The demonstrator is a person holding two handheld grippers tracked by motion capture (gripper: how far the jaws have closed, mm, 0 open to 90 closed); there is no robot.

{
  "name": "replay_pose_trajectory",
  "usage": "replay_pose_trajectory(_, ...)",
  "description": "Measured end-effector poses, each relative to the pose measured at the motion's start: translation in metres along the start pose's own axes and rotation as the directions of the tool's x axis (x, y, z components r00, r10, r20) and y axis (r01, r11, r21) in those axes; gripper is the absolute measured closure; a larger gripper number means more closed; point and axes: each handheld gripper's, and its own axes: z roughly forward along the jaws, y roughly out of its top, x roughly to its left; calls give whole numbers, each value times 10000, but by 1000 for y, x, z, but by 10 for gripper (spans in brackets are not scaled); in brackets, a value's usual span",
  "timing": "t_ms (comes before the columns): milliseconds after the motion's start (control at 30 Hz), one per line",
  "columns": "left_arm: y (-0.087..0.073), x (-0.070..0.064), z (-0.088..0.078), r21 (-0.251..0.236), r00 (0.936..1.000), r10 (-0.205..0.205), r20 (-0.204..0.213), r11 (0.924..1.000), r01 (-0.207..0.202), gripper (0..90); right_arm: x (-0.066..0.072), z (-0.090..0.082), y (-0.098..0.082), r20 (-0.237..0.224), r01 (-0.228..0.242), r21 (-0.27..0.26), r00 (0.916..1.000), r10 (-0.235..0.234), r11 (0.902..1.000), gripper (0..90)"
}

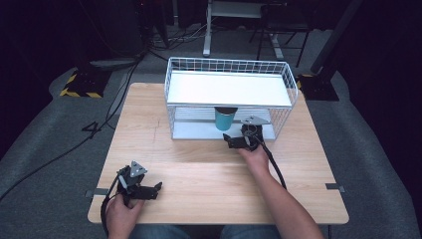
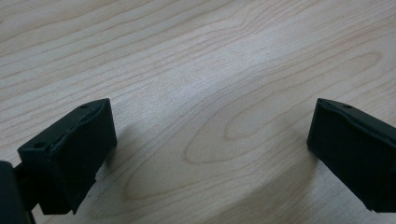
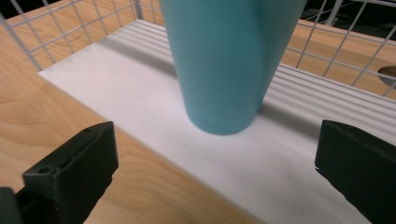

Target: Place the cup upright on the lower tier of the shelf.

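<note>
Cup (image 3: 229, 60): upright on lower shelf of wire rack (image 1: 229, 64), near front edge | Right gripper (image 3: 215, 154): released, jaws spread just before cup | Left gripper (image 2: 210, 154): released, well clear of rack | Risk: off-centre approach may tip cup.

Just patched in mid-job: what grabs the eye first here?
A teal cup stands upright on the lower shelf of a white wire rack at the table's far side. The right tongs hang open just before it; the left tongs are open over bare wood near the table's front-left.
</note>
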Motion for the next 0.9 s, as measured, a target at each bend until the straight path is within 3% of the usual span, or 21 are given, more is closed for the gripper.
replay_pose_trajectory(333,1,1,1,14,10000,16,-7,10000,-16,17,-1,-37,1,-221,-71,-144,9997,68,9999,0)
replay_pose_trajectory(500,1,1,1,3,10000,11,-8,10000,-11,18,-2,-60,-3,-351,-206,112,9992,210,9997,0)
replay_pose_trajectory(700,1,1,1,5,10000,14,-14,10000,-14,18,-4,-86,-4,-380,168,76,9991,-165,9998,0)
replay_pose_trajectory(900,1,1,1,2,10000,12,-9,10000,-12,17,-8,-108,-9,-385,60,-15,9992,-61,10000,2)
